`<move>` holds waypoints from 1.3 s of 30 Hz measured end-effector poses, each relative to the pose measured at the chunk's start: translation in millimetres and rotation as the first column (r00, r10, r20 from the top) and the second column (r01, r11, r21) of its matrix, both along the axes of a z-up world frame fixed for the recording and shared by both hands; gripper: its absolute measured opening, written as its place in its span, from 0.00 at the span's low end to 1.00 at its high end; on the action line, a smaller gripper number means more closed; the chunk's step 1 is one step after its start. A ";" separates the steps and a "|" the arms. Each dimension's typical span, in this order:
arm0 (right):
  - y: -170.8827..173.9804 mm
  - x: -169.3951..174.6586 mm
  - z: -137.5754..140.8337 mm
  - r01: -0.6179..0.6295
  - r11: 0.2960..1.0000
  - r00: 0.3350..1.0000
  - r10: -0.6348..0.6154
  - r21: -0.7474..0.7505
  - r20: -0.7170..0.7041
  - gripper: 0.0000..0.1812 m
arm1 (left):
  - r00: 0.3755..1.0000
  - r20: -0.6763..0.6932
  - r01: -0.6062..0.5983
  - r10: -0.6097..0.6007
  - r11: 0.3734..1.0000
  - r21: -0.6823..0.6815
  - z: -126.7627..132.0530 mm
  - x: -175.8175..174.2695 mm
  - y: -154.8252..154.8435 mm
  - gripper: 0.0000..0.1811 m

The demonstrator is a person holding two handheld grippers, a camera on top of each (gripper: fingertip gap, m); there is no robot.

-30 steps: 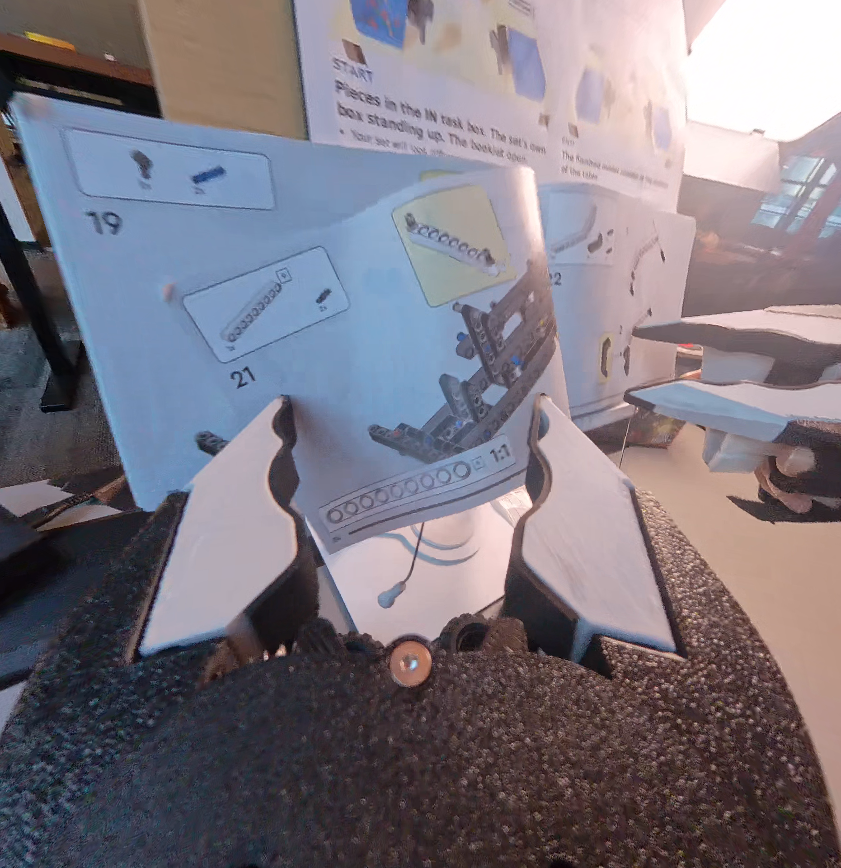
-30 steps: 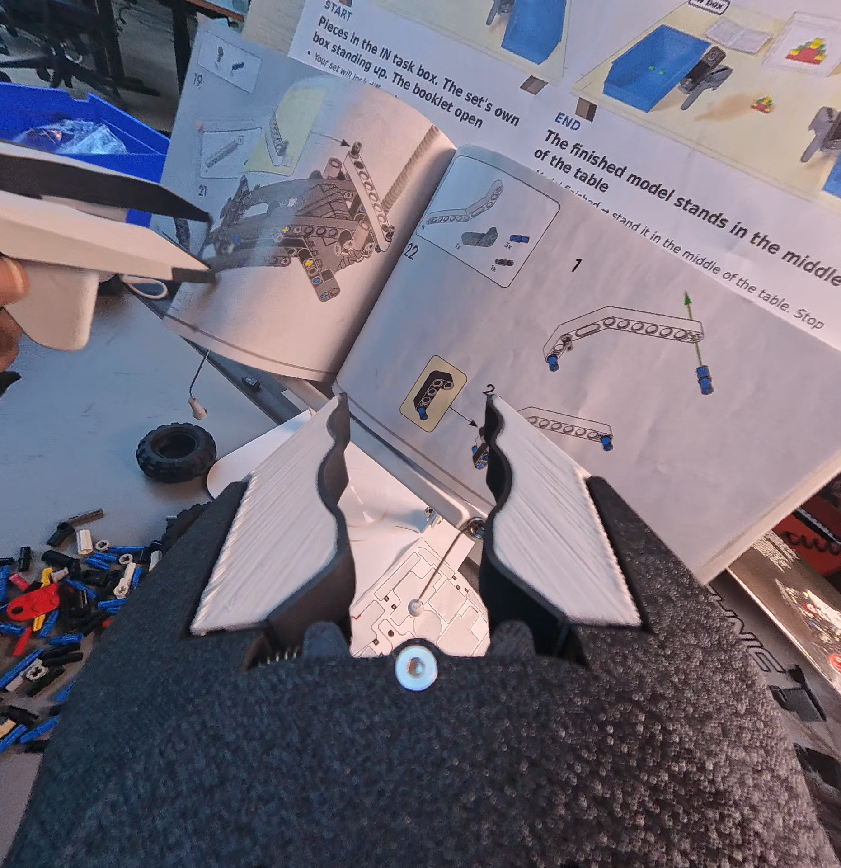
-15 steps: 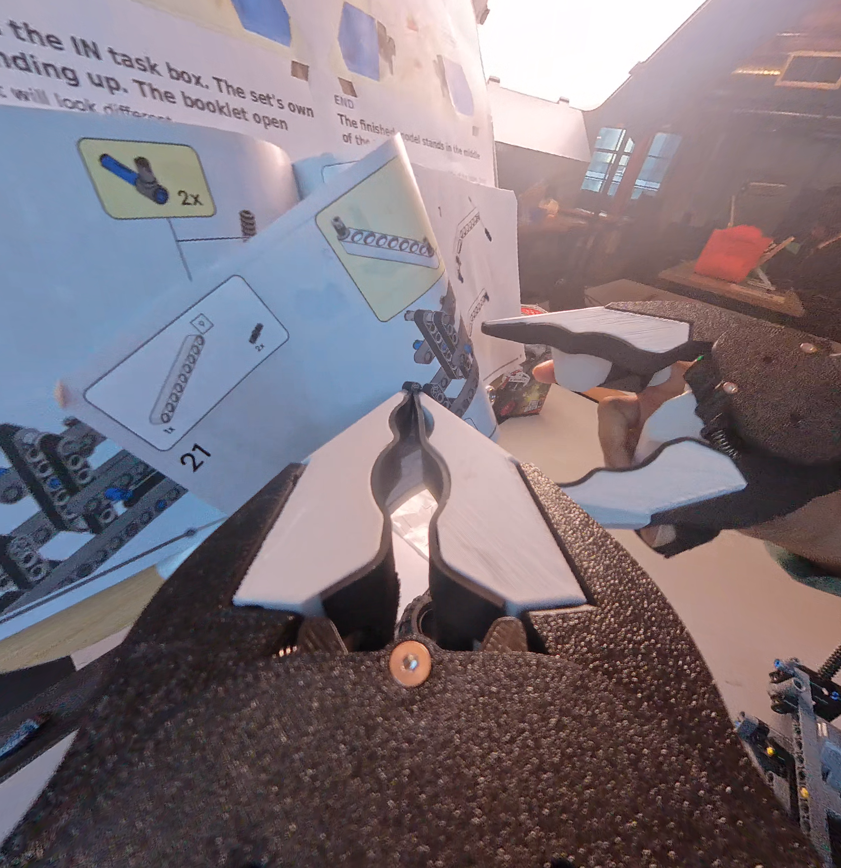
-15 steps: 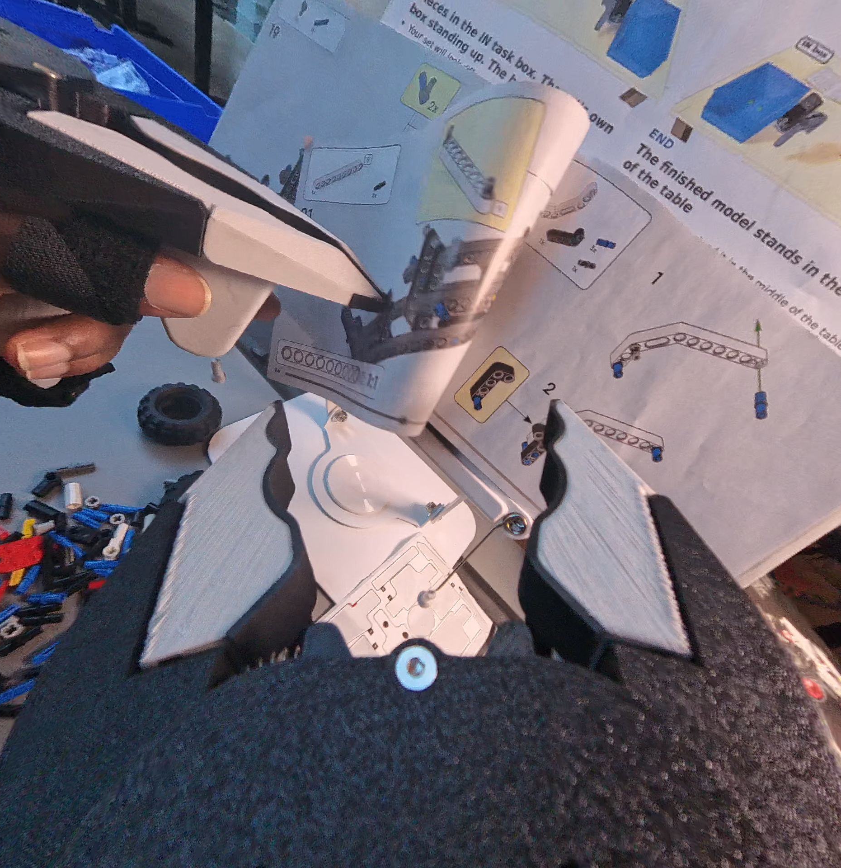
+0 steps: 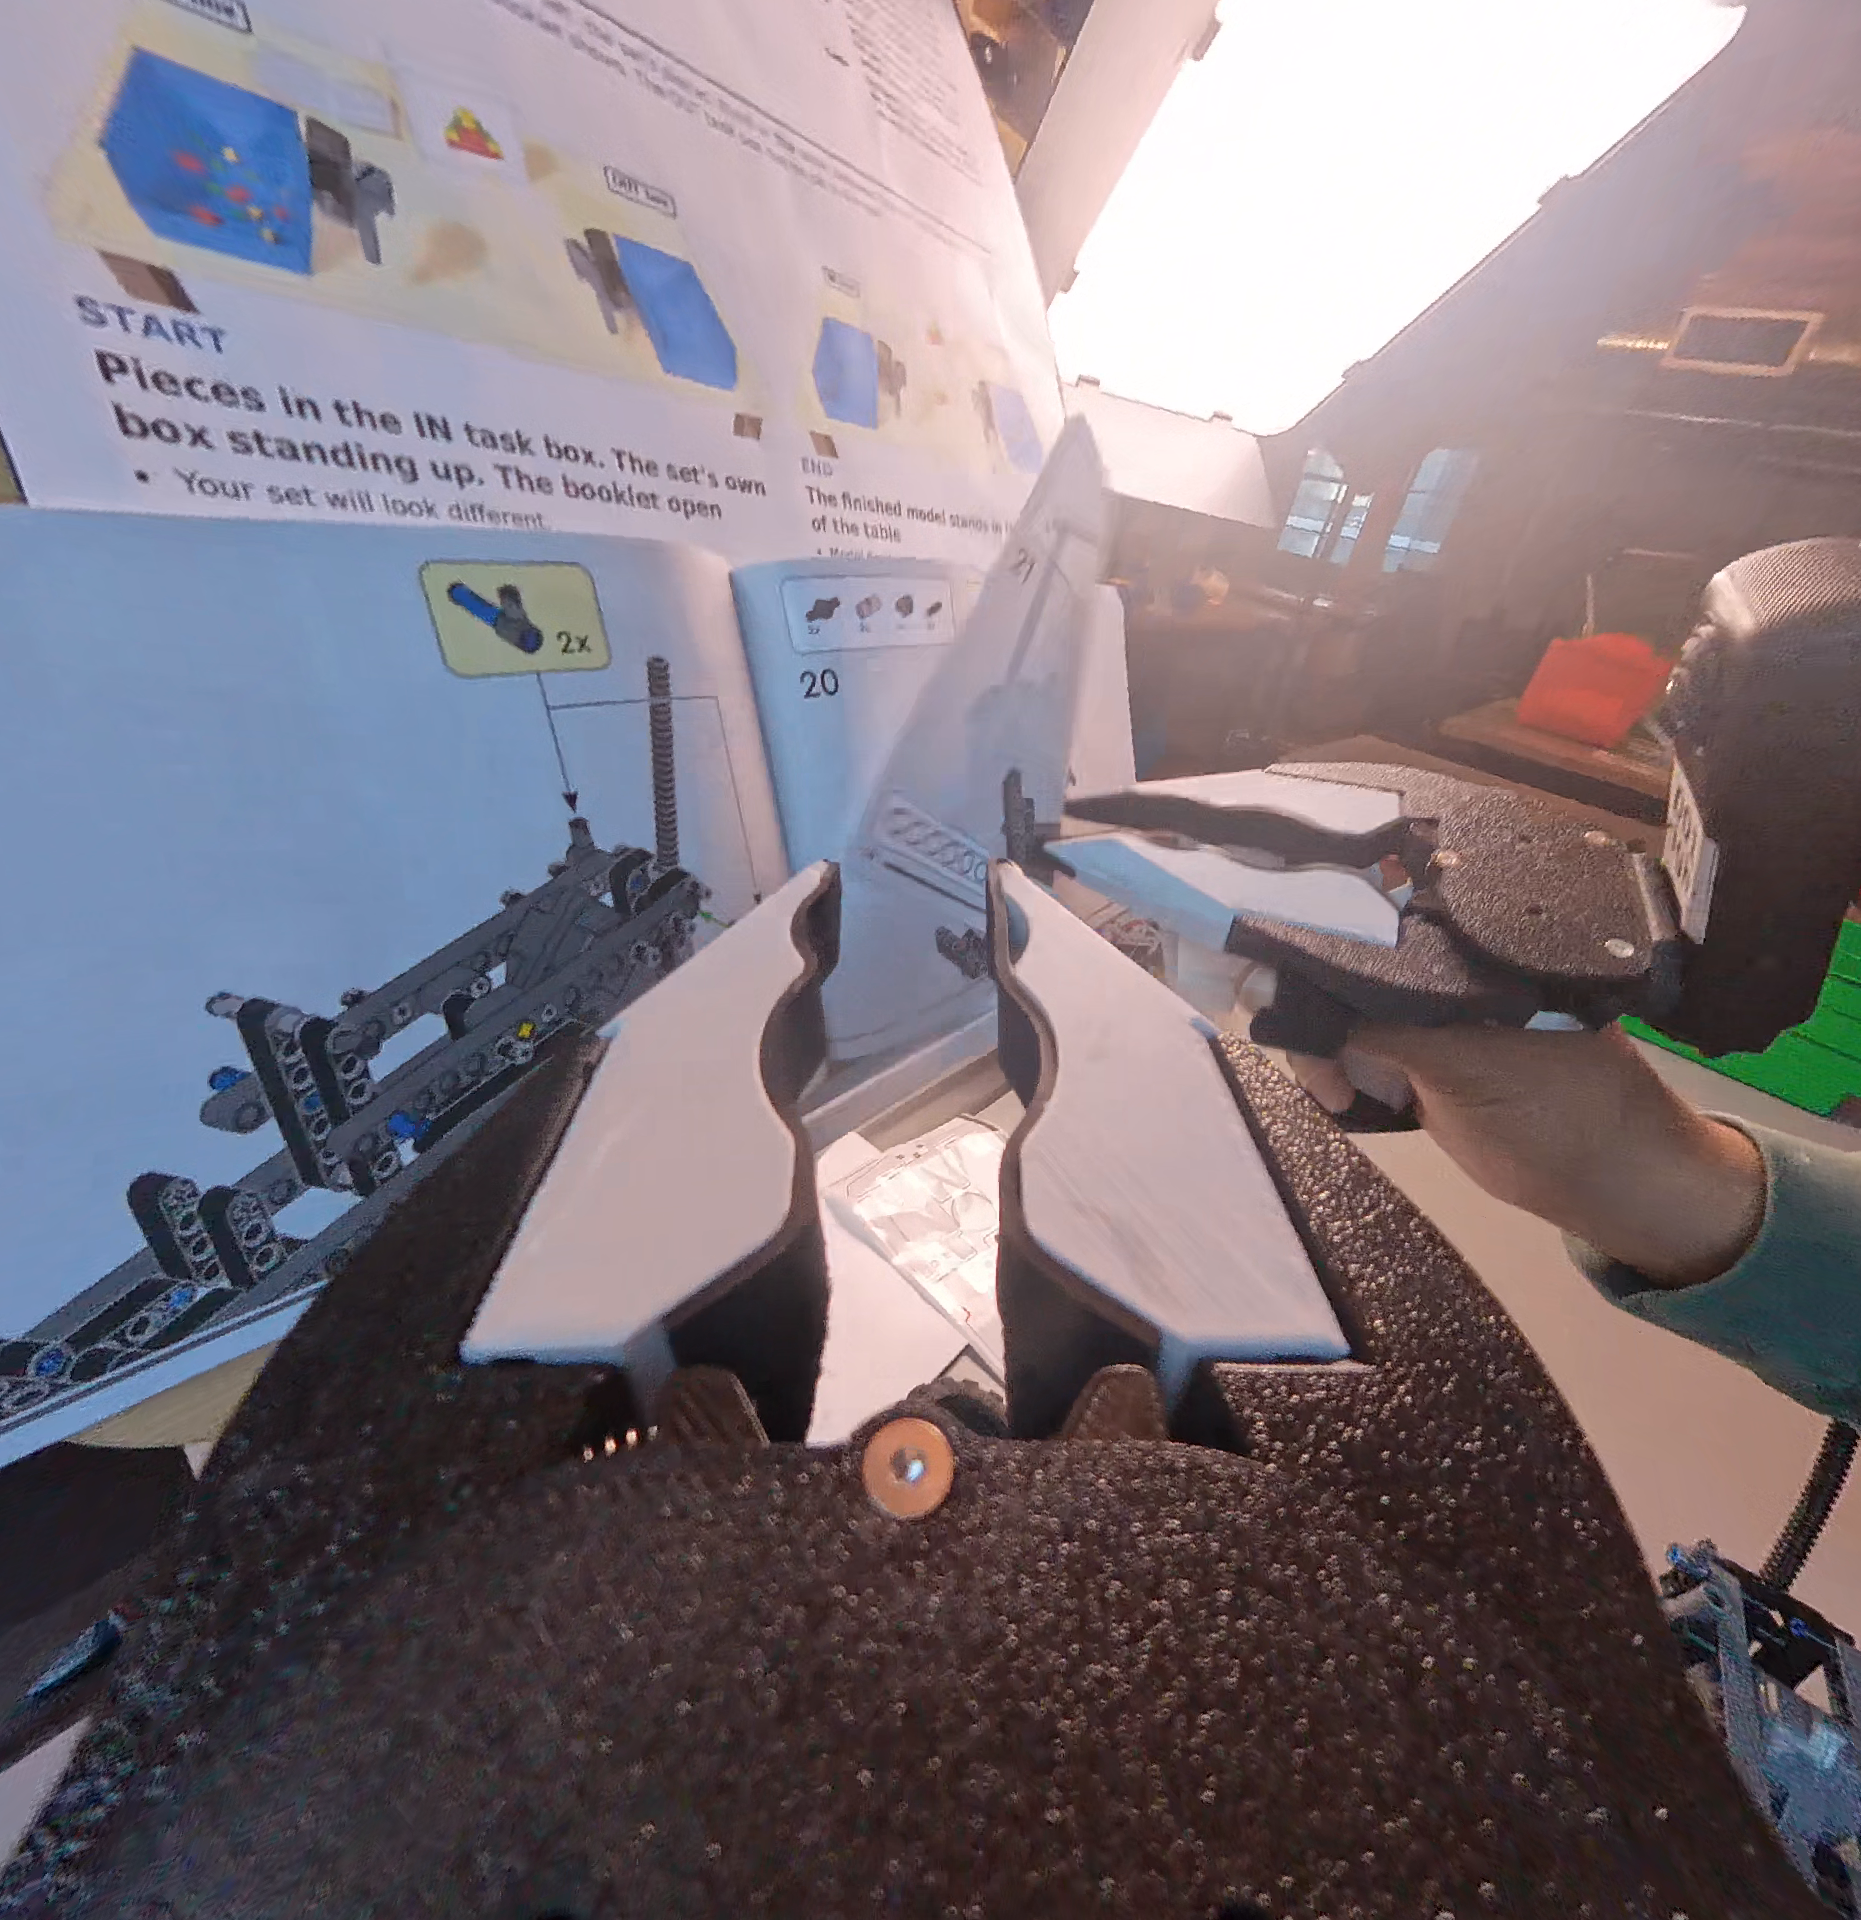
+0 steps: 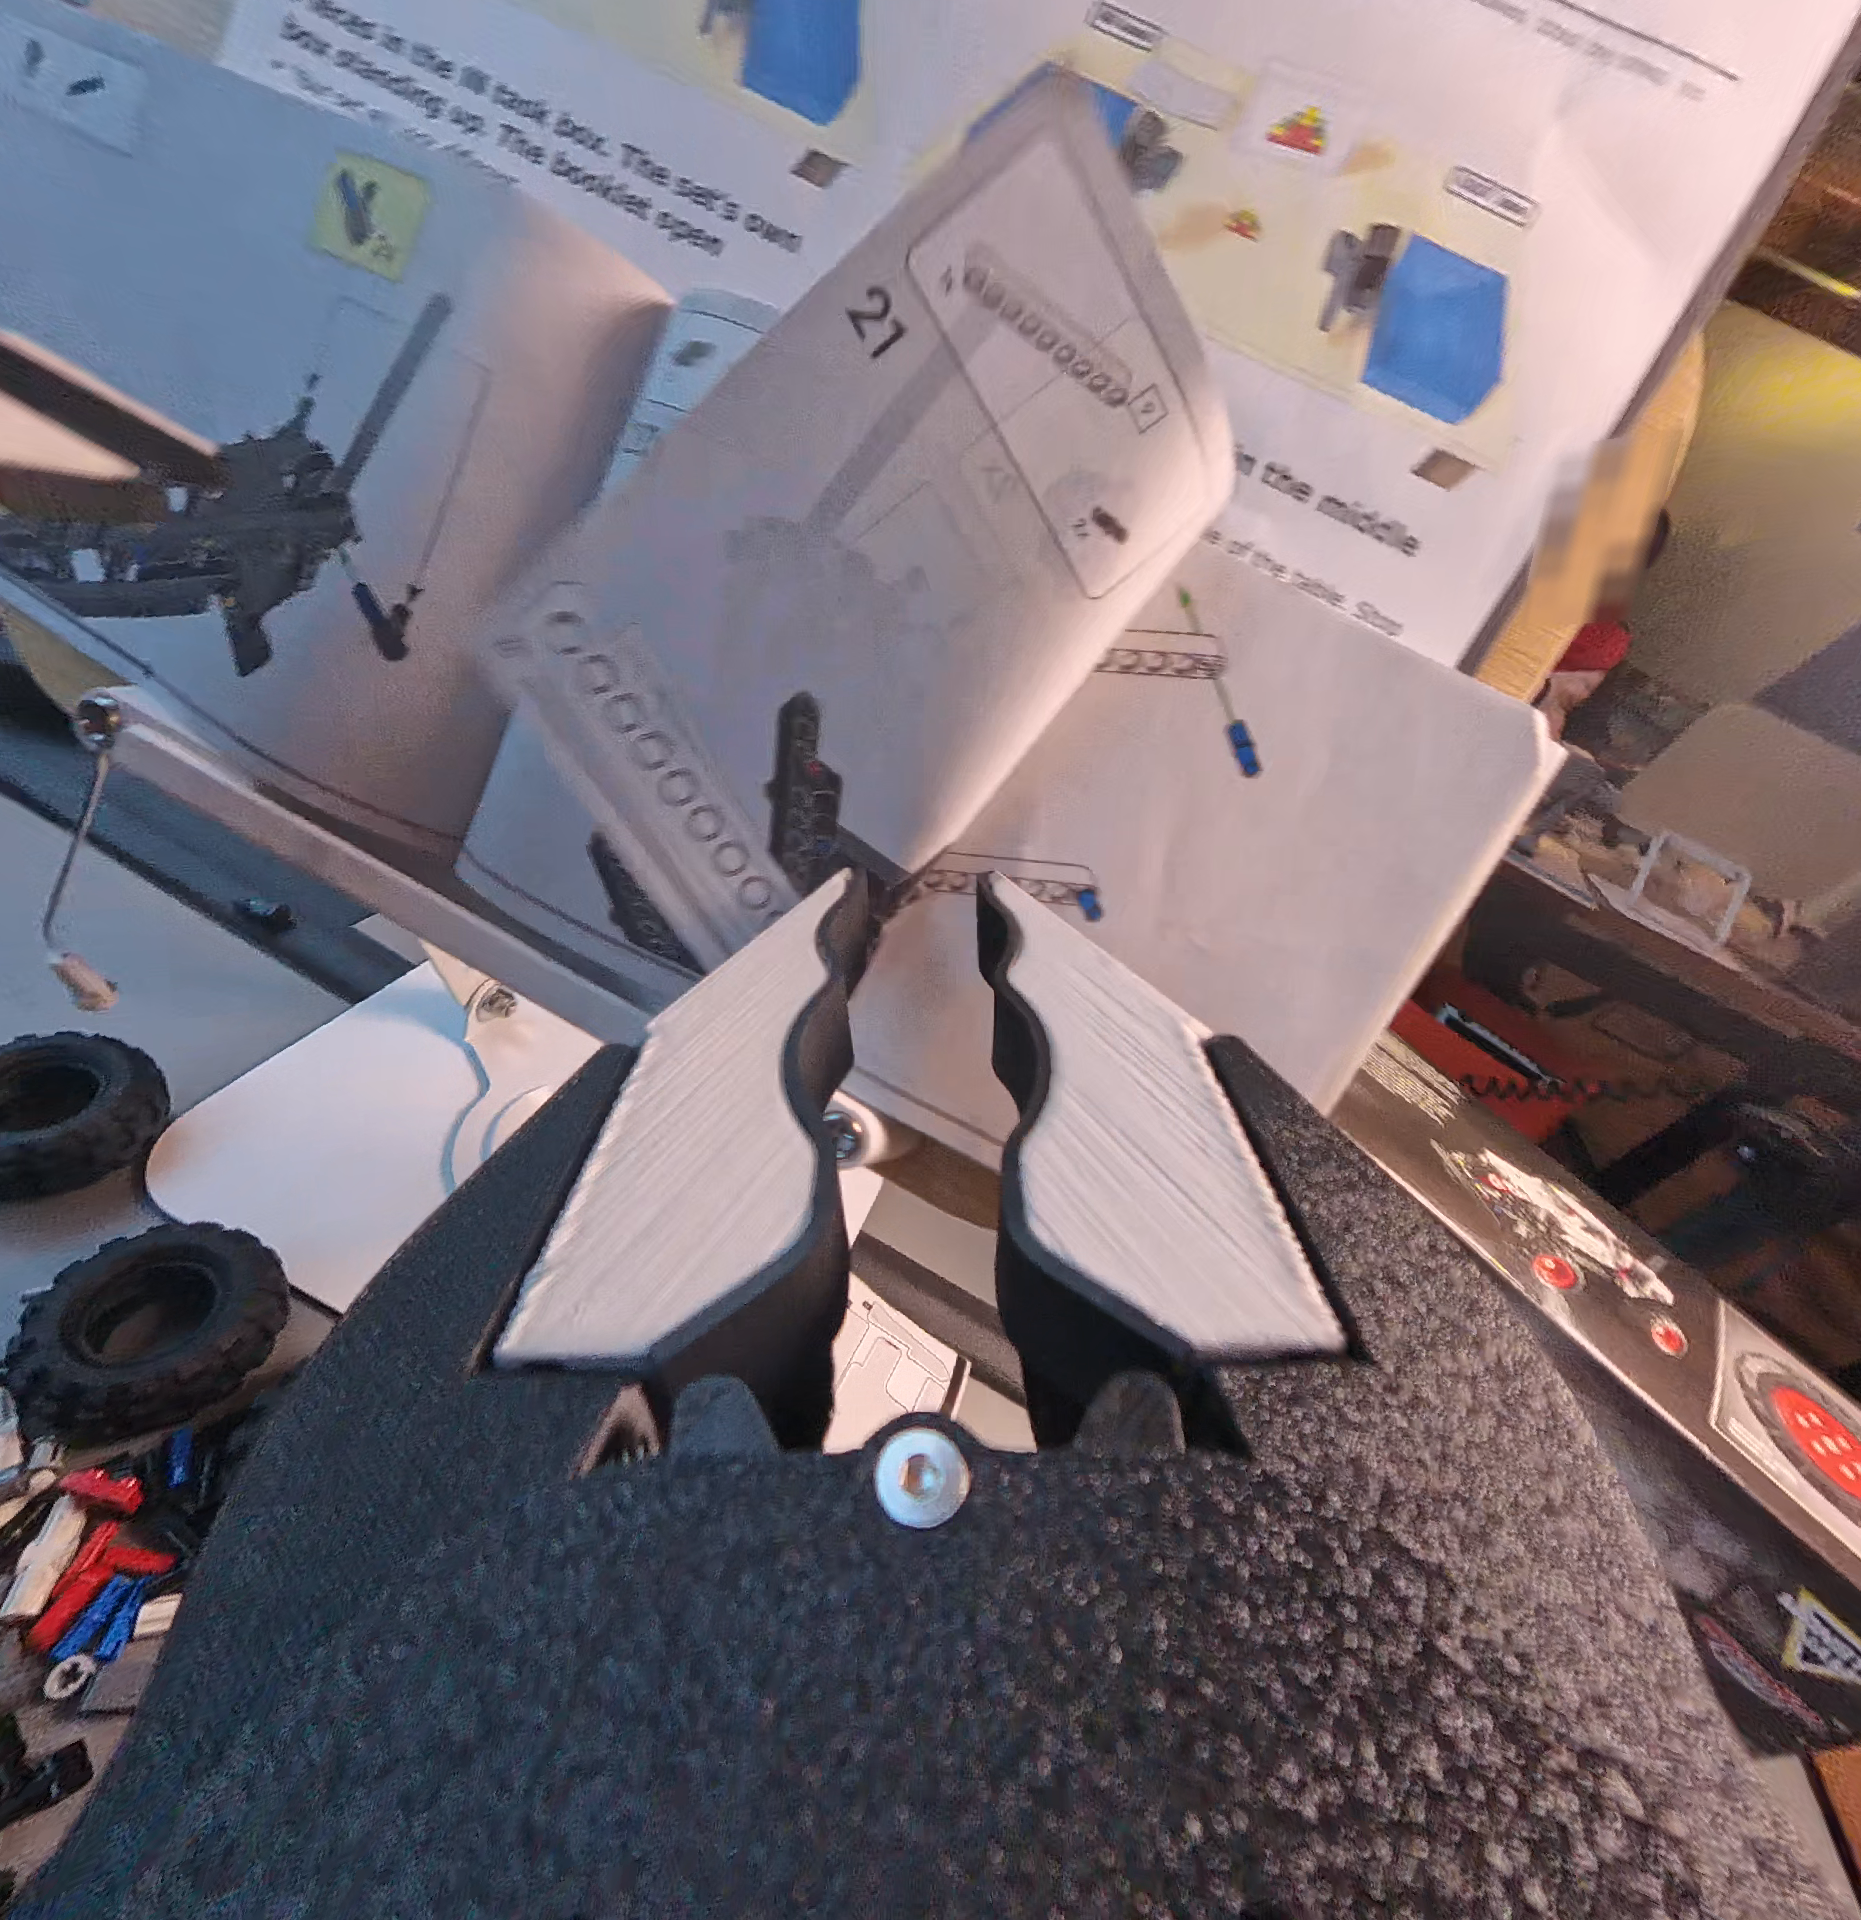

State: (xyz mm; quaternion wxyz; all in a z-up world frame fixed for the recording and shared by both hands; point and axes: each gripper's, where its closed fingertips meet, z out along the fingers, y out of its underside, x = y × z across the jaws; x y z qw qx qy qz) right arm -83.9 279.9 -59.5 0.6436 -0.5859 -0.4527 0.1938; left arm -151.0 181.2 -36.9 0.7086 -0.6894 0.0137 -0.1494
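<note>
Glossy booklet page (image 6: 905, 582) stands curled before both grippers, left (image 5: 913, 883) and right (image 6: 913, 891), jaws slightly parted, empty.

The left gripper (image 5: 910, 883) and right gripper (image 6: 913, 894) have rough, grainy matt black bodies and smooth matt pale finger faces. The booklet (image 6: 884, 582) is slightly glossy paper; the poster (image 5: 552, 260) looks matt. The 2 tyres (image 6: 141, 1325) are matt black rubber.

Glare on my left feed, motion blur on my right

A blown-out window (image 5: 1352, 187) washes the left view's upper right with warm haze; the booklet page (image 6: 905, 499) smears on my right, and both views bend at the edges.
</note>
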 end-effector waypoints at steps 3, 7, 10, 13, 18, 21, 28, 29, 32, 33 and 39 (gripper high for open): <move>22.6 18.5 2.0 0.081 0.996 0.996 -0.083 -0.041 -0.031 0.16 | 0.998 -0.058 -0.009 0.006 0.998 -0.060 -17.7 1.3 9.6 0.15; 41.5 44.9 9.3 0.134 0.985 0.982 -0.147 -0.107 -0.120 0.16 | 0.990 -0.139 0.000 -0.014 0.995 -0.098 -28.9 12.1 20.7 0.15; 45.8 66.3 26.2 0.150 0.980 0.954 -0.178 -0.132 -0.240 0.14 | 0.981 -0.191 0.020 -0.043 0.992 -0.123 -34.5 25.1 29.7 0.15; 46.8 93.9 48.2 0.165 0.974 0.899 -0.213 -0.154 -0.382 0.13 | 0.967 -0.250 0.008 -0.044 0.990 -0.143 -40.2 32.9 38.5 0.16; 5.6 121.5 104.3 0.066 0.997 0.797 -0.073 -0.034 -0.600 0.10 | 0.941 -0.337 -0.020 -0.040 0.985 -0.173 -51.4 38.1 49.6 0.19; -37.0 104.7 123.8 -0.037 0.990 0.804 0.111 0.137 -0.584 0.08 | 0.934 -0.356 -0.031 -0.039 0.982 -0.188 -54.4 40.1 53.9 0.20; -32.7 11.4 20.9 -0.178 0.984 0.984 0.178 0.012 -0.029 0.03 | 0.937 -0.345 -0.021 -0.049 0.980 -0.197 -53.0 41.1 48.0 0.21; -16.6 11.5 3.6 -0.130 0.991 0.991 0.131 -0.030 0.016 0.06 | 0.937 -0.346 -0.029 -0.041 0.981 -0.193 -51.7 38.4 44.0 0.22; 19.7 25.3 -20.6 -0.021 0.998 0.998 0.025 -0.064 0.057 0.11 | 0.924 -0.379 -0.104 0.041 0.983 -0.148 -44.2 16.8 28.9 0.22; 26.5 29.8 -24.0 -0.005 0.998 0.999 0.008 -0.067 0.053 0.12 | 0.917 -0.390 -0.141 0.083 0.982 -0.123 -40.8 5.8 23.6 0.21; 37.7 43.3 -27.1 0.041 0.999 0.999 -0.041 -0.027 0.010 0.18 | 0.884 -0.403 -0.303 0.237 0.947 -0.107 -46.0 -53.5 7.8 0.16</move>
